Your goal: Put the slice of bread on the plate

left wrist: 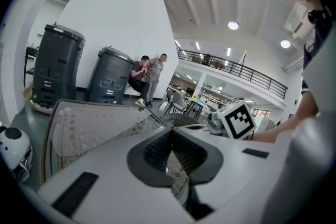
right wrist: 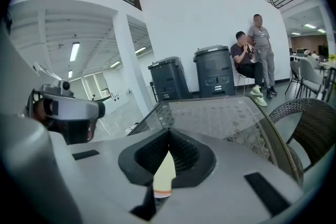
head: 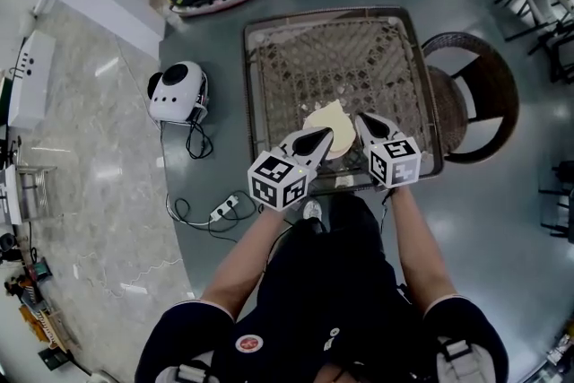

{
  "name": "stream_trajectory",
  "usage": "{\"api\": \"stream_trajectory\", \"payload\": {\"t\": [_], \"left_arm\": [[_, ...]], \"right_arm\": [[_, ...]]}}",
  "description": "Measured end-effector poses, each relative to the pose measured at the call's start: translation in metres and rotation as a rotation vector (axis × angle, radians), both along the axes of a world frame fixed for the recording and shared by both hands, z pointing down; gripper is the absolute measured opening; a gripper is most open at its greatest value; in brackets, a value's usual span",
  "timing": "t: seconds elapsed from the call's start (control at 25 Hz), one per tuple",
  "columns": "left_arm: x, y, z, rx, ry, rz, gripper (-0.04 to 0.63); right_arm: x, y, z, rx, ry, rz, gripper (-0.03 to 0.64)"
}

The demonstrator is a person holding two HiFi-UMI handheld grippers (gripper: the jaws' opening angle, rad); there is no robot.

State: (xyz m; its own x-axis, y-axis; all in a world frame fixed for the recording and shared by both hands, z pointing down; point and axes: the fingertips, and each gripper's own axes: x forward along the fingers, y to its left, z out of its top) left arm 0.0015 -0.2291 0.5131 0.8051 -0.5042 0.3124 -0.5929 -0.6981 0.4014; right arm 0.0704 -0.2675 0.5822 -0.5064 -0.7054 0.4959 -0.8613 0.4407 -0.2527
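Both the left gripper [head: 318, 139] and the right gripper [head: 363, 123] have their jaws clenched, seemingly on nothing, either side of a pale round patch [head: 330, 119] on the glass counter [head: 359, 49], where I cannot tell bread from plate, the left's tips lying nearer it.

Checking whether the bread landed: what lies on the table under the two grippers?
A pale round thing, plate or bread I cannot tell, lies on the table. The left gripper covers part of its near side; the right gripper hangs at its right edge.
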Motion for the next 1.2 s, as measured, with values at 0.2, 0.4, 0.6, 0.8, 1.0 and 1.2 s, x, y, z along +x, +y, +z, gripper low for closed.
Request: {"api": "stream_trajectory", "payload": {"t": [0.2,0.4,0.6,0.8,1.0,1.2], "left_arm": [[0.004,-0.005,-0.019,0.022,0.023,-0.004,0.006],[0.005,-0.007,-0.042,0.036,0.055,-0.036,0.006],[0.009,-0.007,-0.070,0.091,0.066,-0.012,0.006],[0.013,-0.005,-0.094,0.142,0.073,0.004,0.006],[0.013,-0.003,-0.112,0.185,0.080,0.009,0.006],[0.012,-0.003,-0.127,0.220,0.087,0.009,0.006]], "right_arm": [[-0.006,0.004,-0.045,0.060,-0.051,-0.051,0.006],[-0.009,0.012,-0.086,0.128,-0.093,-0.077,0.006],[-0.013,0.017,-0.119,0.188,-0.123,-0.091,0.006],[-0.015,0.024,-0.147,0.243,-0.150,-0.089,0.006],[-0.018,0.028,-0.173,0.299,-0.175,-0.088,0.006],[-0.019,0.028,-0.194,0.345,-0.191,-0.085,0.006]]}}
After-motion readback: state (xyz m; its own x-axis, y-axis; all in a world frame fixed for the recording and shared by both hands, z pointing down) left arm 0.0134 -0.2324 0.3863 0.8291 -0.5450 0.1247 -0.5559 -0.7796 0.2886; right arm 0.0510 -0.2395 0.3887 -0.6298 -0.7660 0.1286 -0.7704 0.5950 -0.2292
